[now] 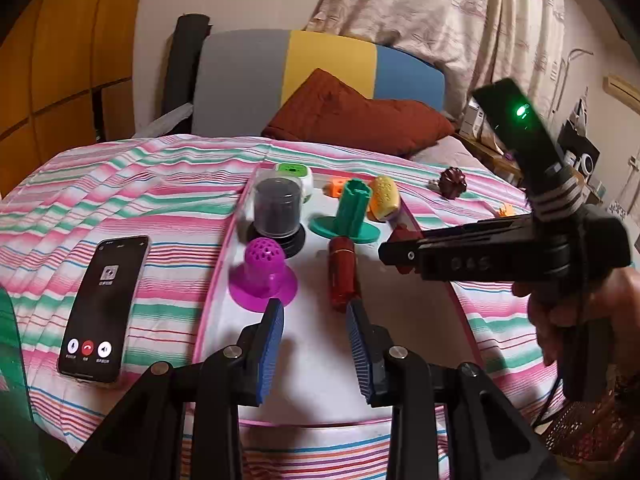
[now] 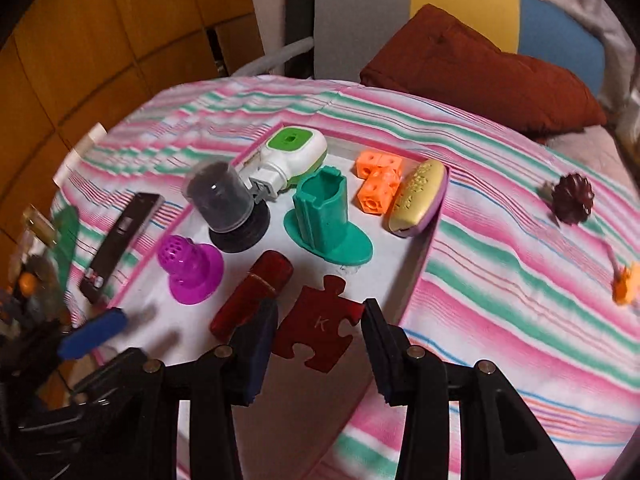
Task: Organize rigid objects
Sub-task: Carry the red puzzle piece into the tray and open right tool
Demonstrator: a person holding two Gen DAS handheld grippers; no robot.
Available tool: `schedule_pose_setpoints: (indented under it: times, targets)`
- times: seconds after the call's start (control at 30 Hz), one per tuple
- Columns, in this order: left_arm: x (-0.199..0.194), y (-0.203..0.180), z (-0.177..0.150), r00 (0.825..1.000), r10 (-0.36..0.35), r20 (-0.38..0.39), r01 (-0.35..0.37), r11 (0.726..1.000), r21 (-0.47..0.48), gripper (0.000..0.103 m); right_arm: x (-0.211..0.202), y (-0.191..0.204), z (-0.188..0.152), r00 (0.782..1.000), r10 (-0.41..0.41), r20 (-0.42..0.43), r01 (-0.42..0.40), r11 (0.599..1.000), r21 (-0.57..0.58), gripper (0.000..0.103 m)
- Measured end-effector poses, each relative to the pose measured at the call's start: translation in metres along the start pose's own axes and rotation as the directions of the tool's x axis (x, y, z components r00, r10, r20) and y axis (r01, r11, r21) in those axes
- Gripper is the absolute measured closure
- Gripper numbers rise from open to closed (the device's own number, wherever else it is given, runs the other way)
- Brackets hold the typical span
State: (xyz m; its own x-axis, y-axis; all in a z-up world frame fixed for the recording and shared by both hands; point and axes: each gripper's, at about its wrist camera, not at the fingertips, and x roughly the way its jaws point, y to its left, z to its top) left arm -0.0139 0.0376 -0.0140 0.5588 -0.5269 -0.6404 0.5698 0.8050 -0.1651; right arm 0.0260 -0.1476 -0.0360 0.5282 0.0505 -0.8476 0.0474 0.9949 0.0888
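Left gripper (image 1: 316, 322) hangs over the near end of the white tray (image 1: 404, 380); jaws part open, blue pads (image 1: 272, 340) apart with only bare tray floor between them, nothing held. Right gripper (image 2: 320, 336) sits over the tray's near right edge; jaws part open, straddling a dark red puzzle piece (image 2: 316, 330) marked K. Cannot tell whether the pads touch the piece or whether it lies on the tray. From the left wrist view the right gripper appears side-on at the right, held in a hand (image 1: 576, 320), a green light lit on its top.

On the tray, nearest: a magenta perforated cap (image 1: 262, 276) on a flared base, upright, and a dark red cylinder (image 1: 342, 272) lying on its side just beside it. Behind these: a smoky clear dome on a black disc (image 1: 276, 212), and a teal fluted tube on a round base (image 1: 350, 212), both upright. Far end: a white-and-green device (image 2: 292, 156), orange linked cubes (image 2: 378, 184), and a yellow oblong piece (image 2: 418, 198) tilted against the far right rim.

Off the tray, on the striped cloth (image 1: 120, 192): a phone (image 1: 102, 308) with lit screen to the left; a dark maroon ridged piece (image 2: 572, 204) and a small orange item (image 2: 626, 282) to the right, well apart from the tray. Beyond: a rust-brown cushion (image 1: 352, 116).
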Motion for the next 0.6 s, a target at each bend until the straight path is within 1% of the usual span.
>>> schedule_pose_setpoints:
  times: [0.2,0.33,0.37,0.43,0.5,0.57,0.6]
  targets:
    - [0.001,0.011,-0.001,1.000,-0.002,-0.003,0.002,0.999,-0.037,0.071,0.014,0.007,0.004,0.998,-0.058,-0.013,0.057,0.997,-0.058,0.059]
    - [0.000,0.013,-0.002,1.000,0.002,-0.004,-0.002,0.999,-0.042,0.071,0.020,0.010,0.006,0.999,-0.049,-0.019,0.048,0.997,-0.058,0.059]
    - [0.001,0.013,-0.003,1.000,0.002,-0.007,-0.002,0.999,-0.041,0.071,0.019,0.011,0.006,0.999,-0.038,-0.011,0.037,0.998,-0.060,0.058]
    - [0.000,0.011,-0.004,1.000,-0.002,-0.008,0.002,0.999,-0.035,0.071,0.015,0.014,0.006,1.000,-0.029,0.004,0.029,0.997,-0.078,0.054]
    - [0.000,0.010,-0.004,1.000,0.000,-0.008,-0.001,1.000,-0.026,0.071,0.006,0.015,0.004,0.998,-0.042,0.038,0.045,0.995,-0.087,0.050]
    - [-0.001,0.008,-0.004,1.000,-0.003,-0.005,0.003,1.000,-0.019,0.071,-0.006,0.011,0.004,0.997,-0.034,0.075,0.038,0.997,-0.063,0.046]
    - [-0.001,0.007,-0.004,1.000,-0.003,-0.006,0.003,1.000,-0.018,0.071,-0.014,0.005,0.003,0.995,-0.023,0.097,0.026,0.999,-0.031,0.044]
